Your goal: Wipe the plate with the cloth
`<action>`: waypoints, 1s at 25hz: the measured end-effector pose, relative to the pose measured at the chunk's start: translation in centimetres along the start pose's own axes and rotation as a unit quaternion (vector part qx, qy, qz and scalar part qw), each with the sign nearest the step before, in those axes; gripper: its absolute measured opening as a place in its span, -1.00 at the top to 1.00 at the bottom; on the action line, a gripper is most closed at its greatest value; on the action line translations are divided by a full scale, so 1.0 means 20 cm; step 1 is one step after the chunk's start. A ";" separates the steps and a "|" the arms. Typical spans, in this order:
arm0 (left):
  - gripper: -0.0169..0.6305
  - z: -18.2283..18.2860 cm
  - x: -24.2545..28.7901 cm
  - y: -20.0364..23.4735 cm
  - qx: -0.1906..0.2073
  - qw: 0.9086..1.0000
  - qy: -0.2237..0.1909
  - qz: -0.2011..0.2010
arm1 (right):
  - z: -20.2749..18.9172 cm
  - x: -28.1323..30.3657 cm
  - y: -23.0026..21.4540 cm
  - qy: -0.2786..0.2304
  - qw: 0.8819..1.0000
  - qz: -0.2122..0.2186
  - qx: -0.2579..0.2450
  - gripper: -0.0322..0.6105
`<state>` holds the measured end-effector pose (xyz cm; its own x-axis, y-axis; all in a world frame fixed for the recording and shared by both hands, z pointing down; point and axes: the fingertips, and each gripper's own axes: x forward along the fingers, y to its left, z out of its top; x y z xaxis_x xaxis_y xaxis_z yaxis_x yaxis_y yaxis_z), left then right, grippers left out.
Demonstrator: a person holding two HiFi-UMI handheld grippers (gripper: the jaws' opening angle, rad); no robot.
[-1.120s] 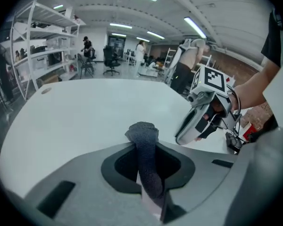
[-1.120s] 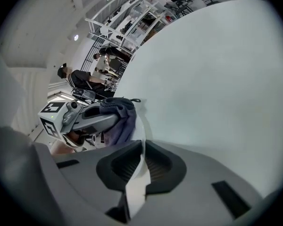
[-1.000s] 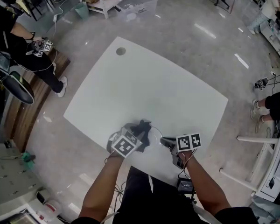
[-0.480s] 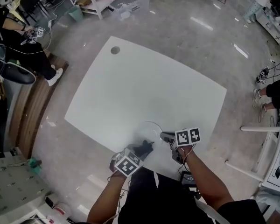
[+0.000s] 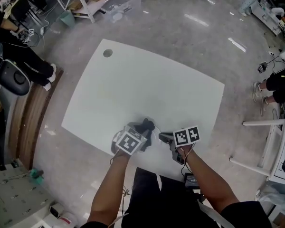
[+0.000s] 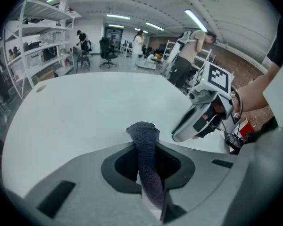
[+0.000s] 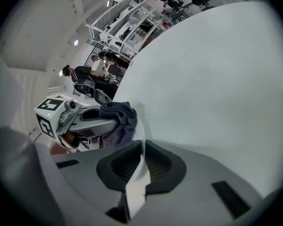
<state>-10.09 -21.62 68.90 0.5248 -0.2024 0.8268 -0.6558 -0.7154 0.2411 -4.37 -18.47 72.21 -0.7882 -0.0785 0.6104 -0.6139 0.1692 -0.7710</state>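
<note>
A dark grey cloth sits in my left gripper, which is shut on it. In the left gripper view the cloth sticks up between the jaws. The white plate lies near the table's front edge, mostly hidden under the cloth and the left gripper. My right gripper is shut on the plate's right rim. Its own view shows the thin plate edge-on between the jaws, with the cloth pressed against the plate's far part.
The white table stretches away from me, with a round cable hole at its far left corner. Seated people are on the left and a white rack stands on the right of the table.
The left gripper with the cloth pulled back toward the table's front edge, off the plate, and has now come forward onto the plate again. The right gripper stayed on the rim.
</note>
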 end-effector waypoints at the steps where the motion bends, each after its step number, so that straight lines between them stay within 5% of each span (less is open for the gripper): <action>1: 0.78 -0.03 -0.02 0.05 -0.004 1.000 0.007 0.008 | 0.00 0.00 0.00 -0.002 1.000 0.000 0.002 0.83; 6: 0.78 -0.26 -0.20 0.11 -0.011 0.999 0.035 0.036 | 0.00 0.00 0.00 -0.008 1.000 -0.002 0.006 0.83; 13: 0.78 -0.46 -0.19 -0.27 0.013 0.998 0.063 -0.008 | -0.01 -0.02 -0.02 -0.015 1.000 -0.004 0.010 0.83; 18: 0.79 -0.32 -0.04 -0.46 0.040 0.997 0.051 -0.047 | -0.01 -0.01 0.00 -0.019 1.000 -0.005 0.015 0.83; 25: 0.79 -0.05 0.07 -0.20 0.052 0.998 0.037 -0.020 | -0.03 -0.02 -0.02 -0.018 1.000 -0.005 0.018 0.83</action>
<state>-7.24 -18.36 69.69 0.5054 -0.1238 0.8539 -0.5721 -0.7889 0.2242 -3.77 -17.86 72.31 -0.7821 -0.1154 0.6124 -0.6231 0.1337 -0.7706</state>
